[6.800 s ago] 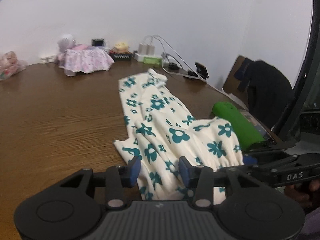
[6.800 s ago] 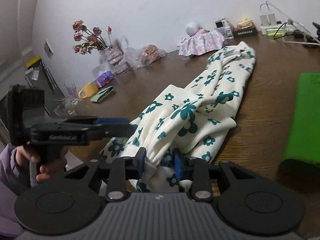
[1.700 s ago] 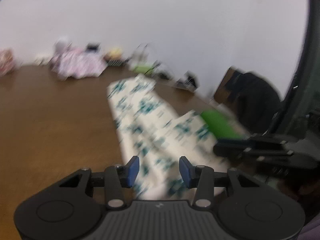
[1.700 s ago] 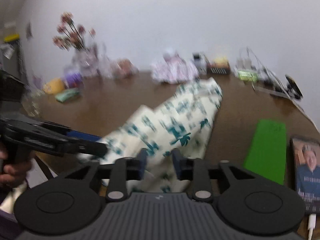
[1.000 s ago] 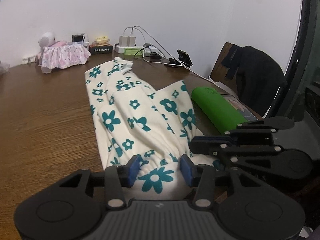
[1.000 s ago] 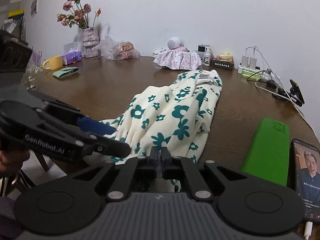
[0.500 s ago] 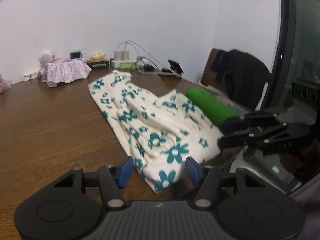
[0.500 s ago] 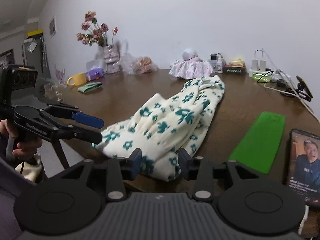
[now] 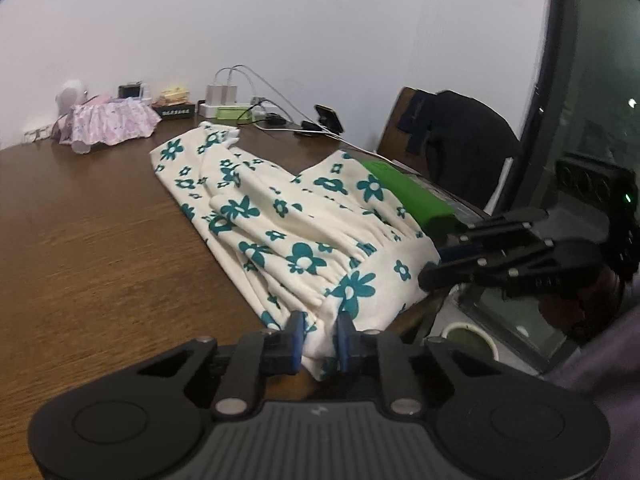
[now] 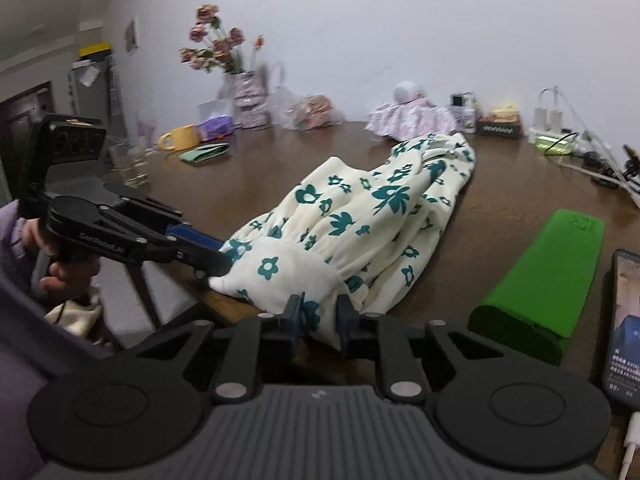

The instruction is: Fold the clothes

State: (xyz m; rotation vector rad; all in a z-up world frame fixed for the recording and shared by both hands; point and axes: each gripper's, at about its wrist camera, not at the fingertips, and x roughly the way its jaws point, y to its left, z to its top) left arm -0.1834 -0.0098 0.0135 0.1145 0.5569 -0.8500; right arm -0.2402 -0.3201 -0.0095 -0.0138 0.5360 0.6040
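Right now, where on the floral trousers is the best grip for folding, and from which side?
Grip the trousers at the gathered waistband, one gripper per corner, coming from the near table edge. That band overhangs the edge, and both grippers already pinch it there.

The left gripper [image 9: 319,338] points forward, level and low at the near edge of the cloth [image 9: 304,236], its blue pads [image 9: 297,336] pinched on the hem with a narrow gap. The right gripper [image 10: 319,318] grips the same hem further along, pads close together on the fabric. A hand [image 10: 60,264] holds the left gripper's handle, a purple sleeve [image 10: 16,308] beside it.
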